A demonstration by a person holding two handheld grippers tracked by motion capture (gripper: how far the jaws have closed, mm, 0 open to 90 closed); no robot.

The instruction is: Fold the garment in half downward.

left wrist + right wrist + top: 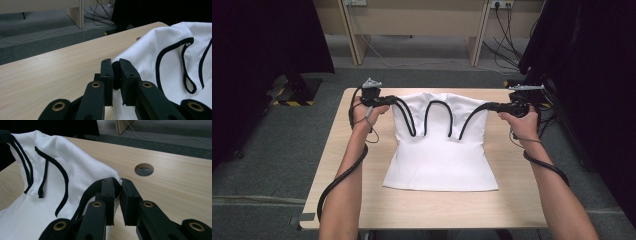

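**A:** What do you have there?

**B:** A white top [439, 155] with black trim. It lies in the middle of the desk [362, 200]. Its bottom hem is flat, near my edge of the desk. Its upper part is lifted up, toward the far edge.

**A:** Who lifts it?

**B:** I do. My left gripper [379, 101] pinches one upper corner of the top, and my right gripper [504, 106] pinches the other. In the left gripper view the fingers [107, 72] are pressed close with white cloth squeezed between them. In the right gripper view the fingers [108, 191] are just as close, biting on cloth and black trim.

**A:** So how far along are you?

**B:** I think it is folding work. The grabbing is done. The top is spread out and smooth at the bottom. But no fold is made yet. I would guess the upper part must come down over the lower part next, and then I let go.

**A:** Any words or tags on it?

**B:** None that I can read. The cloth is plain white. The desk has a round hole [144, 169], but no writing.
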